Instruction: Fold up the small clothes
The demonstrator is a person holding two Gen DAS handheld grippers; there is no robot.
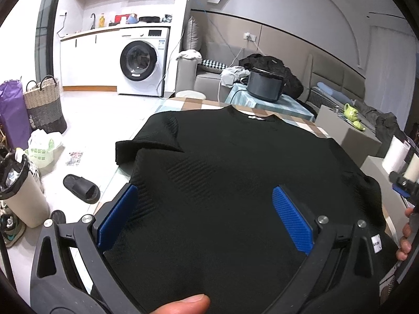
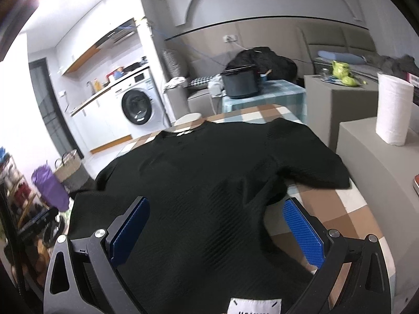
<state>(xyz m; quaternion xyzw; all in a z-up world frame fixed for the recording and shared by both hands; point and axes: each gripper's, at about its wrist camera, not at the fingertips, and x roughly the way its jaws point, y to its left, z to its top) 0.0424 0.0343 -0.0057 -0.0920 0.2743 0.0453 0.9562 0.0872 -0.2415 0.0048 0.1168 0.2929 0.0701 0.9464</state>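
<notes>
A black ribbed short-sleeved shirt [image 1: 235,162] lies spread on a checked table, collar at the far end; it also shows in the right wrist view [image 2: 209,170]. My left gripper [image 1: 204,201] is open, its blue pads straddling the shirt's lower left part, the left sleeve [image 1: 146,146] just ahead. My right gripper [image 2: 217,217] is open over the shirt's lower right side, its right pad [image 2: 303,233] above bare table beside the rumpled right sleeve [image 2: 309,162]. A white label [image 2: 254,306] shows at the hem. The right gripper is at the left wrist view's right edge [image 1: 403,183].
The checked table [image 2: 340,209] ends at the left above the floor with a slipper [image 1: 81,188], bin [image 1: 21,191] and baskets. Grey boxes with a paper towel roll [image 2: 392,110] stand at the right. A dark pot [image 2: 238,83] sits on a small table behind.
</notes>
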